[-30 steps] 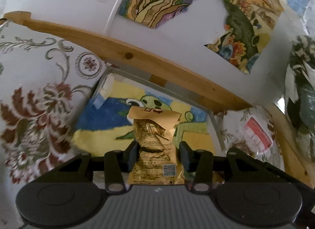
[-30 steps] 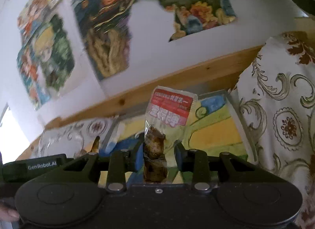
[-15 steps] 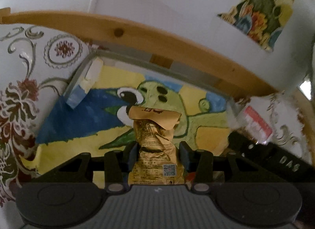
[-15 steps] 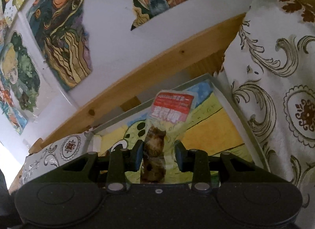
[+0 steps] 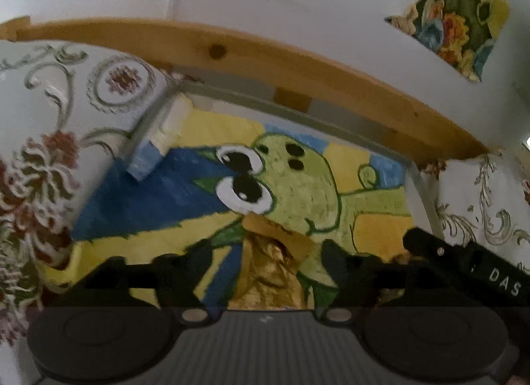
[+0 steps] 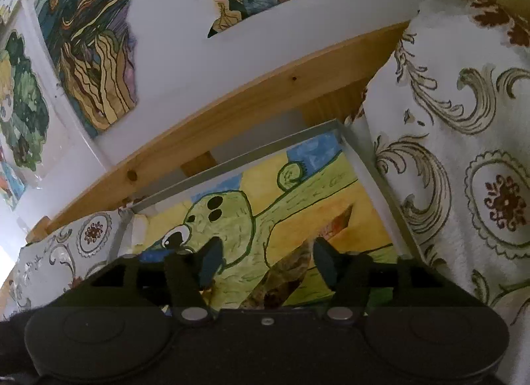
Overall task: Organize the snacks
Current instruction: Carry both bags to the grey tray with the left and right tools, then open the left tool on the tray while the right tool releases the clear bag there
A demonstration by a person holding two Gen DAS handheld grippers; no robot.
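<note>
Both tongs, left and right, stand spread wide, each with its snack loose between the jaws: a crinkled gold foil packet and a clear brown-filled pouch, over the frog-painted tray. Pulling back carelessly, a finger could snag a wrapper and drag it over the rim

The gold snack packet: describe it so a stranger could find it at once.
Start at the tray painted with a green cartoon creature. Over its near edge, the gold snack packet sits between the left tongs, crinkled and metallic, unlike the clear packet of brown pieces.
</note>
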